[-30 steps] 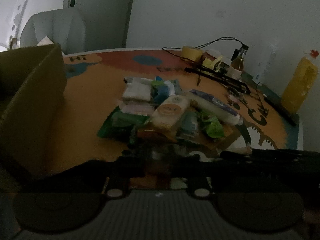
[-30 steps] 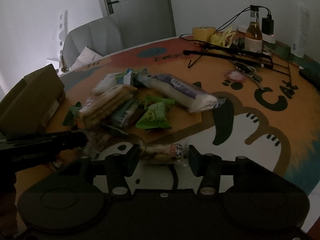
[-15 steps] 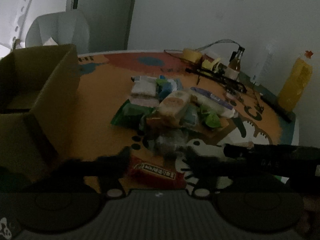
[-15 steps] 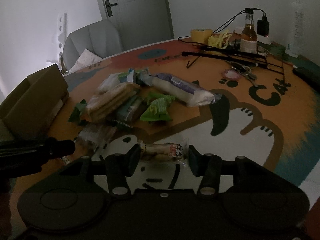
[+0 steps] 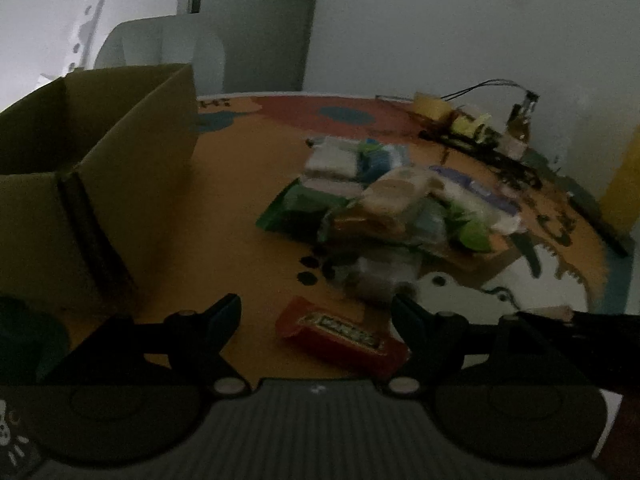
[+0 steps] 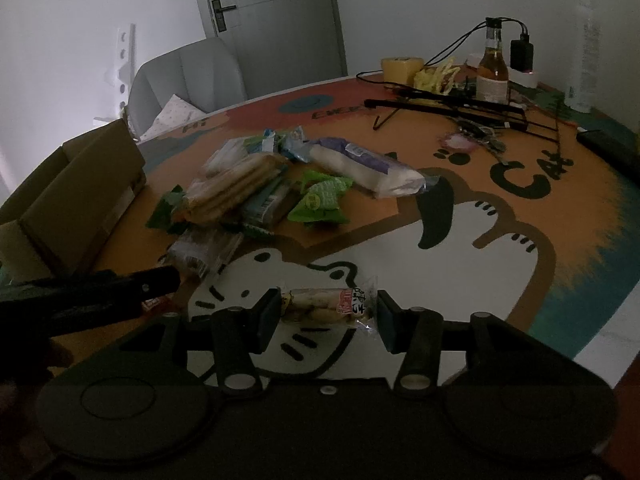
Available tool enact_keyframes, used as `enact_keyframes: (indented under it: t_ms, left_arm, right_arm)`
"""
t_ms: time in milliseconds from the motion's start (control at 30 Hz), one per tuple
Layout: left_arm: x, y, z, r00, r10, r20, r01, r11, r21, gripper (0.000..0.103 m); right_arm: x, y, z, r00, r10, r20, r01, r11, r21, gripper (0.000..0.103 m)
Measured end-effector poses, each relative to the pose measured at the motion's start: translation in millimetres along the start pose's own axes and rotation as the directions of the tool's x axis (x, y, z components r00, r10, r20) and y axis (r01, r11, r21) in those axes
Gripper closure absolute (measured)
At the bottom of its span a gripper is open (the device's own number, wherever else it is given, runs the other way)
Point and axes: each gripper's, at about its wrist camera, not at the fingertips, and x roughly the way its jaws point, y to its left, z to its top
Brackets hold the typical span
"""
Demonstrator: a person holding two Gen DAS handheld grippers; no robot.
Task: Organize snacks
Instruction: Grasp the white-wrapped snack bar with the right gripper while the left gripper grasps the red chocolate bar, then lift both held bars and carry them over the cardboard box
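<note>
In the left wrist view the left gripper (image 5: pixel 316 312) has its jaws wide with nothing between the pads; a red snack bar (image 5: pixel 340 334) lies flat on the bench (image 5: pixel 248 184) inside the gap but toward the 3 o'clock jaw, its long axis slanting from 10 o'clock to 4 o'clock, its lower end close against that jaw, so a squeeze would likely catch it skewed unless the jaws shift a little to 3 o'clock first; the cardboard box (image 5: pixel 100 168) stands open at 10 o'clock, just beside this gripper, and the heap of snacks (image 5: pixel 392 208) lies at 1 o'clock, apart from the bar; the right gripper shows as a dark bar at 3 o'clock; in the right wrist view the right gripper (image 6: pixel 326 312) has its jaws half closed around a clear-wrapped biscuit pack (image 6: pixel 328 306), long axis running straight across from jaw to jaw, so the pads press its two ends; whether the pack is lifted I cannot tell; the box (image 6: pixel 76 196) lies at 10 o'clock, farther from this arm than from the left, with the left gripper crossing at 9 o'clock; the bench wears a printed orange cat mat (image 6: pixel 520 176); beyond it, in dim light, stand a grey chair (image 6: pixel 184 84) and a door (image 6: pixel 272 16).
</note>
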Motion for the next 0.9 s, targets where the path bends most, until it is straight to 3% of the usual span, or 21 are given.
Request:
enact_keyframes:
  t_ms: [133,233,400,467,667,833,900]
  left_arm:
    - [-4.6,2.7,-4.4,1.000,0.018,-0.008,-0.017,1.000,0.015,0.022]
    - [-11.1,7.0,-8.1,1.000,0.010,-0.011,-0.010,1.000,0.019,0.030]
    - [-17.4,13.3,-9.7,1.000,0.001,-0.009,-0.001,1.000,0.013,0.061]
    - [-17.4,14.4,-9.4,1.000,-0.005,-0.006,0.005,1.000,0.007,0.066]
    - [-13.9,8.5,-9.3,1.000,-0.027,0.001,0.027,0.999,0.027,0.066]
    - [-12.4,5.1,-10.9,0.999,-0.035,0.006,0.035,0.998,0.047,0.083]
    - [-12.7,7.0,-10.8,0.999,-0.044,0.005,0.044,0.998,0.037,0.084]
  right_arm:
    - [-1.3,0.0,-0.2,1.000,-0.002,0.006,0.002,1.000,0.002,0.054]
    - [-0.1,2.1,-1.1,1.000,0.002,0.006,-0.002,1.000,-0.001,0.054]
    - [3.7,5.8,-2.2,1.000,0.007,-0.011,-0.007,1.000,-0.004,0.050]
    - [3.9,7.2,-1.9,1.000,-0.001,-0.010,0.000,1.000,-0.007,0.045]
    - [7.2,10.9,-3.7,1.000,-0.016,-0.025,0.015,0.999,-0.029,0.032]
    - [10.4,17.6,-8.0,0.999,-0.034,-0.019,0.032,0.997,-0.070,0.031]
    - [10.8,20.7,-9.0,0.998,-0.064,-0.006,0.063,0.993,-0.097,0.045]
